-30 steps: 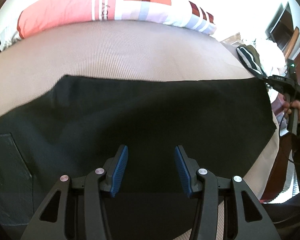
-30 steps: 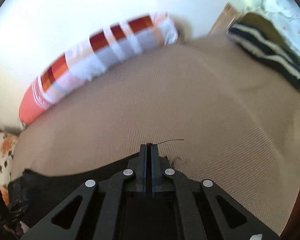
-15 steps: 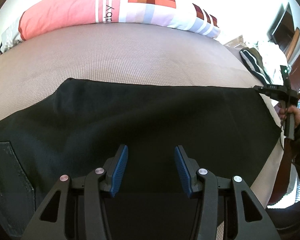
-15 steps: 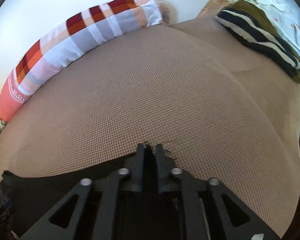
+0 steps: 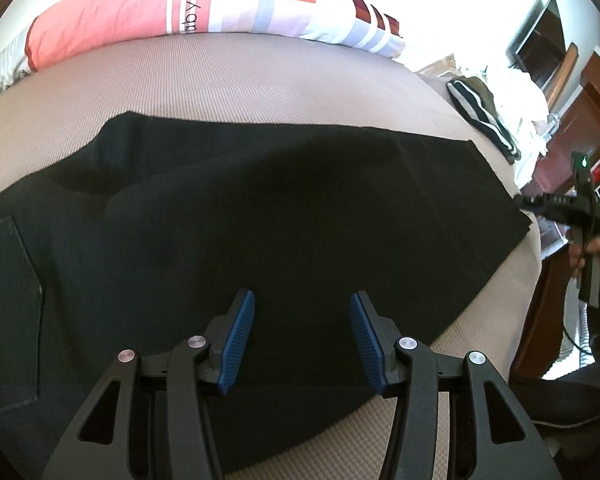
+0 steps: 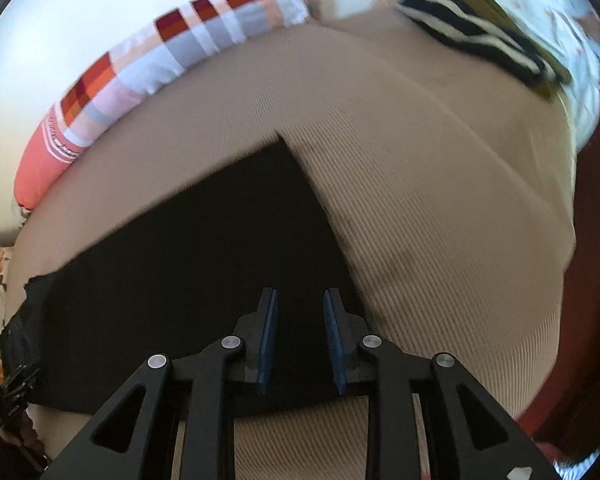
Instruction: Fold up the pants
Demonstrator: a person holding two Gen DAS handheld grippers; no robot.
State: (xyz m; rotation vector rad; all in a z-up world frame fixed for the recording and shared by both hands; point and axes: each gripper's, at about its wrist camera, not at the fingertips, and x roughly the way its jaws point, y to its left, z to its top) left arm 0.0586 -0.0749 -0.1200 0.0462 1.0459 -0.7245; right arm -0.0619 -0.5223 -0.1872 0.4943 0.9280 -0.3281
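Black pants (image 5: 280,200) lie flat across the beige bed (image 5: 260,72), with a stitched back pocket (image 5: 8,300) at the left. My left gripper (image 5: 302,294) hovers open over the pants' near edge, nothing between its blue pads. In the right wrist view the leg end of the pants (image 6: 200,260) lies spread out with its corner pointing away. My right gripper (image 6: 301,291) is open above that end, its narrow gap empty. The left wrist view also catches the right gripper (image 5: 556,204) just off the pants' right corner, held by a hand (image 5: 588,248).
A long pink, white and checked pillow (image 5: 180,8) runs along the bed's far side. A dark striped garment (image 5: 480,112) and white cloths (image 5: 516,88) lie at the far right corner. Brown wooden furniture (image 5: 596,92) stands beyond the bed's right edge.
The right gripper, shut on the pants' corner a second ago, has opened and drawn back; the leg end now lies flat. The left gripper stayed open and shifted slightly.
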